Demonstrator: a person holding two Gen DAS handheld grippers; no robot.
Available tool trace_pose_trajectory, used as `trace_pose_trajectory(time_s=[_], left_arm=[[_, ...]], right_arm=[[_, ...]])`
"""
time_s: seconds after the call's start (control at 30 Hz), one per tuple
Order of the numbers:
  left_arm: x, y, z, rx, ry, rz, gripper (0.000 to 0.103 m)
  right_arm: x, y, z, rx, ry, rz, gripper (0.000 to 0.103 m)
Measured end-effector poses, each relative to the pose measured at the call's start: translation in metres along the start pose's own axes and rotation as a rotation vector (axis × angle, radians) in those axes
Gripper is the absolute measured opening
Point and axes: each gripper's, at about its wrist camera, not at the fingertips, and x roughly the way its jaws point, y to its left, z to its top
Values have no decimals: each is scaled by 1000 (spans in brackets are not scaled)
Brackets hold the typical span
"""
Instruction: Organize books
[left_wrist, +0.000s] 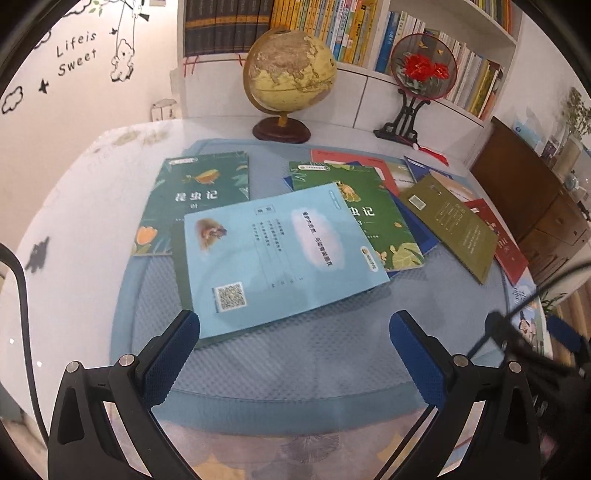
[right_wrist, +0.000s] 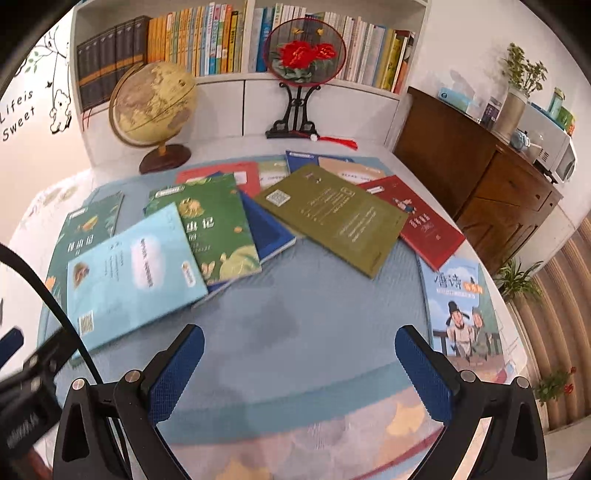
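Both the left tongs (left_wrist: 295, 354) and right tongs (right_wrist: 299, 369) gape wide and empty, so gathering seems barely begun; the light blue book (left_wrist: 273, 254) at centre frame, atop scattered books on the counter (left_wrist: 74, 221), probably needs an edge grip next.

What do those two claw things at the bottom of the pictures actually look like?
Both look alike. The left gripper and right gripper each have two black plastic arms ending in flat fingers covered with textured blue pads. Small round silver bolts sit at the joints. A black cable curves along the left edge of each view. No hands or sleeves are visible.
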Motion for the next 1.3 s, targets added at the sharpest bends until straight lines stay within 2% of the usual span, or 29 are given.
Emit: trace_pose_trajectory(time_s=[0.23, 0.4, 0.57, 0.8, 1.0, 1.3], left_arm=[[6, 9, 3, -47, 31, -73, 102], [9, 18, 16, -62, 20, 3, 102], [19, 21, 34, -106, 23, 30, 102], [39, 0, 48, -93, 43, 103, 102], [51, -21, 59, -62, 58, 147, 102], [61, -35, 67, -49, 83, 203, 102]], right_arm=[[6, 7, 0, -4, 18, 44, 103], [20, 14, 19, 2, 25, 89, 103], [33, 22, 44, -41, 15, 114, 103], [62, 21, 64, -88, 38, 144, 103], [94, 5, 79, -61, 88, 173, 103], [115, -13, 93, -48, 83, 171, 103]])
